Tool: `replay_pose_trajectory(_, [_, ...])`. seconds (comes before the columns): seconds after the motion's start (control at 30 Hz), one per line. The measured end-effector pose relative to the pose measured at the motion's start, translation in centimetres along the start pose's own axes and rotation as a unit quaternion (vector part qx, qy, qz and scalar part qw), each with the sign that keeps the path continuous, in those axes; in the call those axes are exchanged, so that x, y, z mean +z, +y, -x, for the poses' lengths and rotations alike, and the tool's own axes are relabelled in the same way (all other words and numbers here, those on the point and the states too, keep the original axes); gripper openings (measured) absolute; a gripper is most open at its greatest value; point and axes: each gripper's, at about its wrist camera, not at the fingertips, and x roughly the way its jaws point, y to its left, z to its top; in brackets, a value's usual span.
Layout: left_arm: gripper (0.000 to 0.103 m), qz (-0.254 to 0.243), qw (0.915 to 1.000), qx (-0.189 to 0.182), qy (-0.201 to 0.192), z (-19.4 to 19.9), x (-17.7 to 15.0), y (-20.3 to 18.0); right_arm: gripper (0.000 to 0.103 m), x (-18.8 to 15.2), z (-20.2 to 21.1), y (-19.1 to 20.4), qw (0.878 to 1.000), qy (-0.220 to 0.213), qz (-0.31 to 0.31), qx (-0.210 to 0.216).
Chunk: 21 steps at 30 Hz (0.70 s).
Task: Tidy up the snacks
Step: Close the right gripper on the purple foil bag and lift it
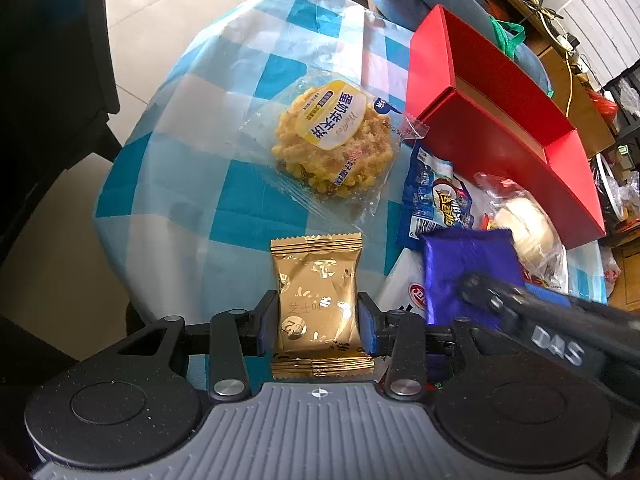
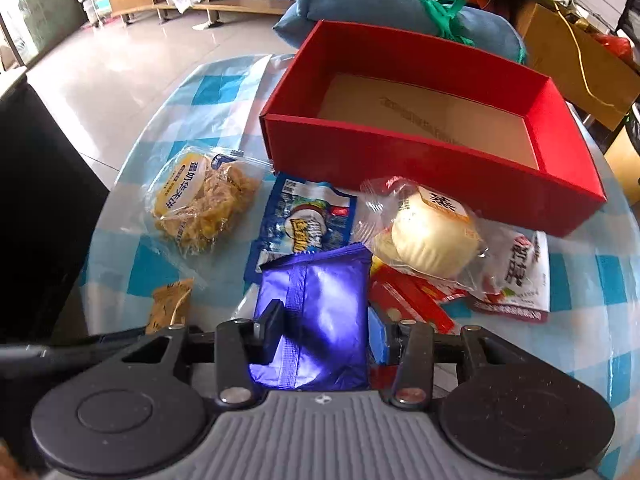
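Only the right wrist view shows inside the red box (image 2: 436, 120): bare cardboard floor. The left wrist view shows the left claw (image 1: 319, 322) clamped on the gold packet (image 1: 318, 300) above the counter (image 1: 192, 184). The purple packet (image 2: 324, 316) sits between the right claw (image 2: 326, 334) pads, seemingly gripped.

Glossy pale tiled floor (image 2: 120, 64), wooden shelving (image 2: 256, 4) behind, daylight glare.
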Motion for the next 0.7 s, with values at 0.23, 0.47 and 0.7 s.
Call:
replay_pose_trajectory(0.23, [0.049, -0.006, 1.0, -0.006, -0.003, 0.1, -0.1, -1.4, 0.038, -1.0, 1.9, -2.7, 0.999, -0.019, -0.023, 0.029])
replay_pose_trajectory(0.47, [0.049, -0.026, 0.9997, 0.0, -0.003, 0.0, -0.6, -3.6, 0.01, -1.5, 2.5, -6.5, 0.996, -0.028, -0.068, 0.043])
replay_pose_trajectory(0.7, [0.049, -0.024, 0.9994, 0.024, -0.005, -0.2, -1.1, -3.9, 0.055, -1.9, 1.8, -4.9, 0.994, -0.024, -0.056, 0.093])
